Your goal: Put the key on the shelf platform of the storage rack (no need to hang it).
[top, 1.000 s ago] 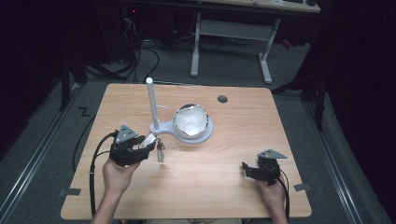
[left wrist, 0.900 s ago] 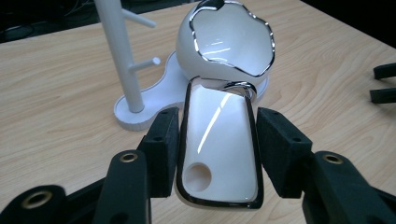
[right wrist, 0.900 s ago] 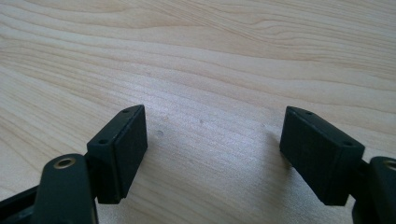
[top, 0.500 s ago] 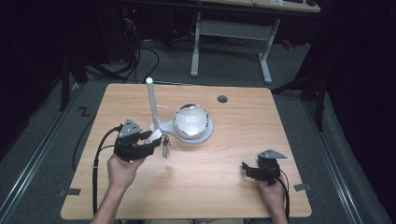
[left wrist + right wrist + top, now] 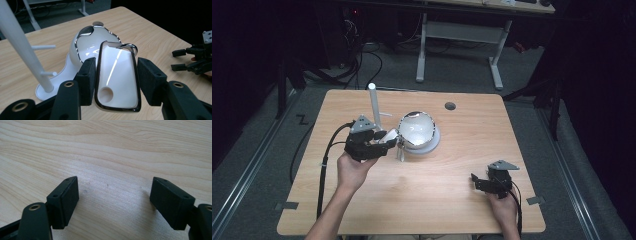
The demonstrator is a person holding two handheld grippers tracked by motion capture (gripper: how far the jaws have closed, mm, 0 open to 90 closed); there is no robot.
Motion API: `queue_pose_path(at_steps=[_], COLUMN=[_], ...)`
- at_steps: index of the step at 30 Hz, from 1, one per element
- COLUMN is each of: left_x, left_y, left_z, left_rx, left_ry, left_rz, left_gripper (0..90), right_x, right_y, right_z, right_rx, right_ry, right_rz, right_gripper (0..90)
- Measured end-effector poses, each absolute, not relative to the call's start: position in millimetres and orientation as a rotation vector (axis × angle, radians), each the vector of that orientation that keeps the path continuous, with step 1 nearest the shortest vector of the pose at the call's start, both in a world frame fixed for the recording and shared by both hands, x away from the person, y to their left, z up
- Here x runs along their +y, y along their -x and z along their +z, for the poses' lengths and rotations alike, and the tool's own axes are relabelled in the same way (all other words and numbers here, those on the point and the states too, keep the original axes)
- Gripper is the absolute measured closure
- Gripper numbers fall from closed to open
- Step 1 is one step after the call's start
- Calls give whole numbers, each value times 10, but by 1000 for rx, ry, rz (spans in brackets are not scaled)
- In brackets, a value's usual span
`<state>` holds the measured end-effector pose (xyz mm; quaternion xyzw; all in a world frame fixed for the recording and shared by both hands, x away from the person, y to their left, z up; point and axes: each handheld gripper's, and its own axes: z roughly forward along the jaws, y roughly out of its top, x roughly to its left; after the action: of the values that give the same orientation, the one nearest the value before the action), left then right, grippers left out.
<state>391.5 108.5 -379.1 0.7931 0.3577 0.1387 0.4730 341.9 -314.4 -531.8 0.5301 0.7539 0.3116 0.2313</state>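
My left gripper (image 5: pixel 393 142) (image 5: pixel 116 75) is shut on a flat white piece with a chrome rim and a round hole (image 5: pixel 117 75), pads (image 5: pixel 86 80) against its two long edges. In the high view the piece (image 5: pixel 400 150) hangs just left of a glossy white dome with a chrome edge (image 5: pixel 418 131) (image 5: pixel 86 46). The dome rests beside a white stand with an upright pole (image 5: pixel 374 104) (image 5: pixel 21 47) and short pegs. My right gripper (image 5: pixel 477 182) (image 5: pixel 113 192) lies open low over the bare table near the front right, nothing between its jaws.
The wooden table (image 5: pixel 452 210) has a round cable hole (image 5: pixel 450 106) (image 5: pixel 98 23) at the back. The left gripper's cable (image 5: pixel 324 165) trails off the left front edge. A white desk frame (image 5: pixel 462 32) stands on the floor behind.
My left gripper has carried the white piece to the right and a little farther back, up against the dome. The right gripper has stayed put.
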Motion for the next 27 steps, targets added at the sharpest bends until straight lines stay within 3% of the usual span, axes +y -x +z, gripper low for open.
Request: queue_pose_path(at_steps=[27], left_x=[646], left_y=[-4394], left_z=[-3563], left_rx=[845], left_ry=[-1955], left_rz=[361], left_gripper=[513], right_x=[-3145], right_y=[-3419], right_z=[-5317], right_rx=[2072], right_ry=[-1460], right_rz=[860], right_gripper=[236])
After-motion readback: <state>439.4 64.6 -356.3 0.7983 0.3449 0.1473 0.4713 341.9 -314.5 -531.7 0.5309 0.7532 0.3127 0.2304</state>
